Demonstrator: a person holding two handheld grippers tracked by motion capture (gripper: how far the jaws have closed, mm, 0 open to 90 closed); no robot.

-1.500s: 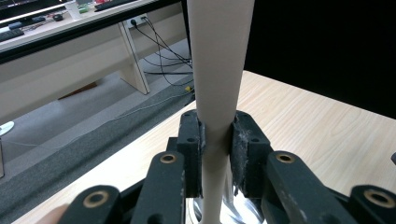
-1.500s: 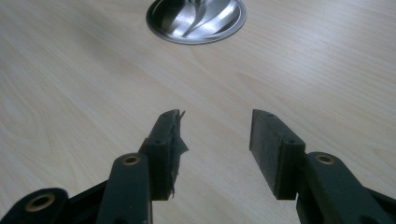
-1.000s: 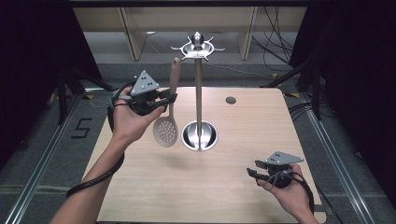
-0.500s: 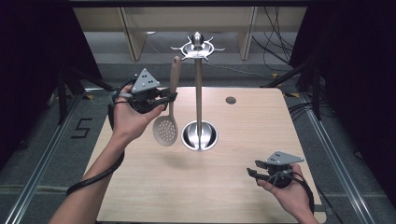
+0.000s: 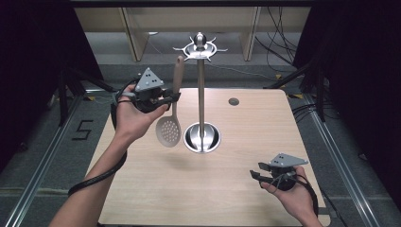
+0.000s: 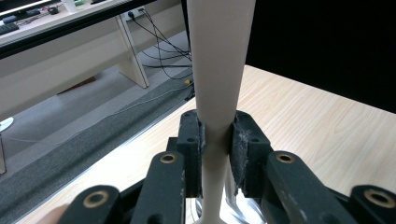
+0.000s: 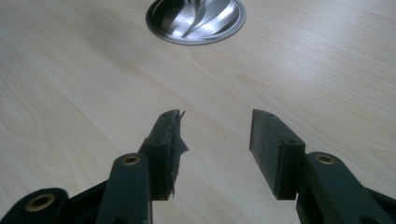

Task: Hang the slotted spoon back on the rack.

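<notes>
Nothing moved: left tool (image 5: 174, 97) still clamps skimmer (image 5: 169, 131) beside stand (image 5: 202, 137).

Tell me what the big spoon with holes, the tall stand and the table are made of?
The spoon looks like matte beige plastic or silicone: its handle is smooth and even-coloured, without shine. The stand seems to be polished metal, since its round base mirrors light in bright streaks. The table shows pale wood grain lines, though it could be a printed laminate top.
</notes>
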